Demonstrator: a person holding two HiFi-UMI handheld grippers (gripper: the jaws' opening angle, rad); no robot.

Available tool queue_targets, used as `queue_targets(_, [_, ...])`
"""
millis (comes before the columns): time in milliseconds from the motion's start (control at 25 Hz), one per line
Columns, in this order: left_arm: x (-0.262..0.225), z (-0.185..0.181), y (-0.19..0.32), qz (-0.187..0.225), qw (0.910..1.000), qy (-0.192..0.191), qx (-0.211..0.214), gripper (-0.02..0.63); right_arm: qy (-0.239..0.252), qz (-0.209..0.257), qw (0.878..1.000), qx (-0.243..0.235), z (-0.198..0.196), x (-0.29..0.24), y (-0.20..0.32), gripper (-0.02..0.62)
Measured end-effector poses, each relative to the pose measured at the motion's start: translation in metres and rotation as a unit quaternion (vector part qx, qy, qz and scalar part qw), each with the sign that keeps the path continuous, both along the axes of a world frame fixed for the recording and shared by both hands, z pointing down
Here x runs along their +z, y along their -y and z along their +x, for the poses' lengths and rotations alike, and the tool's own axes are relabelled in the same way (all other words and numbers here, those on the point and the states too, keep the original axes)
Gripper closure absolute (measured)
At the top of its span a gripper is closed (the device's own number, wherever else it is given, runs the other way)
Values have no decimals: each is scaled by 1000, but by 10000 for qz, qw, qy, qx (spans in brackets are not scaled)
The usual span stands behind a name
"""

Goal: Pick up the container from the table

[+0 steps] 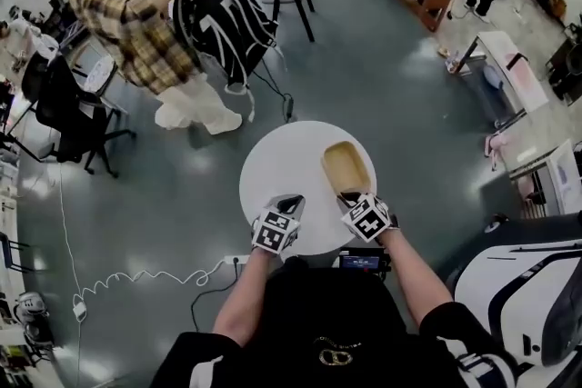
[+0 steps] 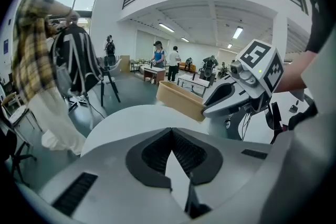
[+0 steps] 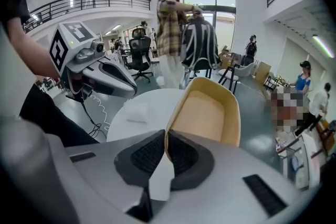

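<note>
Right tongs pinch the rim of the container

Both forearms are extended forward, side by side, each hand carrying its gripper angled downward. The left gripper is noted with jaws closed together and nothing between them. The right gripper is noted with jaws clamped on the near rim of the container.

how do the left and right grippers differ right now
The right gripper has its jaws pinched on the near rim of the tan container; the left gripper has its jaws together on nothing. The right gripper sits at the container's end, the left gripper beside it over the bare white table. Both carry a marker cube.
</note>
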State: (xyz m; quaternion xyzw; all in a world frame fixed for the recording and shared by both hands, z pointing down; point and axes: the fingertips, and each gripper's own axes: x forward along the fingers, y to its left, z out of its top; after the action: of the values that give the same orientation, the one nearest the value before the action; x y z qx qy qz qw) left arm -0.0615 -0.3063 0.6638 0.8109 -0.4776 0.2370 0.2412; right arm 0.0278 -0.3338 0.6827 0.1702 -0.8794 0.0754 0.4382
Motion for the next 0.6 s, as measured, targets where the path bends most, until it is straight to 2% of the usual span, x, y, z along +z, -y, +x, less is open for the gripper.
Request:
queue_targets(160, [-4,31,14,-33,10000,67,-52,597,36,-41,10000,-29,33,-4,14,517])
queue_targets(360, [1,19,-11,-59,9999,42,-98,597,7,-70,9999,-109,18,-3,-10,517])
queue_targets(600, [4,46,-26,-90,9992,63,-372,597,11,-133,9993,-342,46,2,-17,517])
